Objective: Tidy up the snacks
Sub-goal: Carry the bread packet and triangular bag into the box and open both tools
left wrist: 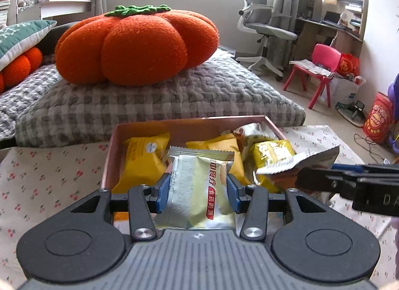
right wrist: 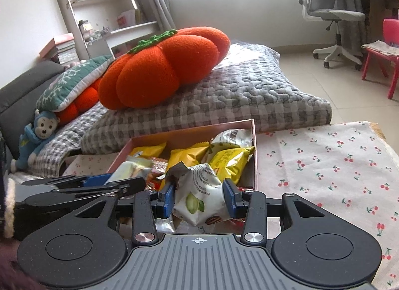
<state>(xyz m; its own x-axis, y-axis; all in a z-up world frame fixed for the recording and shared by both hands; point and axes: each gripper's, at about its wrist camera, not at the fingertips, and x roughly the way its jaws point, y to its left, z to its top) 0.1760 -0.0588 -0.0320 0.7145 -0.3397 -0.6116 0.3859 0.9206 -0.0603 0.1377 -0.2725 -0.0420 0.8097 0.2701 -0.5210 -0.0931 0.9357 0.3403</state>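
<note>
A pink box (left wrist: 189,125) on the cherry-print cloth holds several snack packets, mostly yellow ones (left wrist: 142,160). My left gripper (left wrist: 198,191) is shut on a pale green and silver snack packet (left wrist: 199,190) over the box's near edge. My right gripper (right wrist: 198,199) is shut on a white crinkled snack packet with green nuts printed on it (right wrist: 199,195), just over the box (right wrist: 189,131). The right gripper reaches in from the right in the left wrist view (left wrist: 349,185). The left gripper shows at the left in the right wrist view (right wrist: 94,185).
A grey checked quilted mat (left wrist: 149,105) with a big orange pumpkin cushion (left wrist: 134,45) lies right behind the box. The cherry-print cloth (right wrist: 324,165) stretches to the right. An office chair (left wrist: 264,25) and a pink child's chair (left wrist: 316,70) stand far right.
</note>
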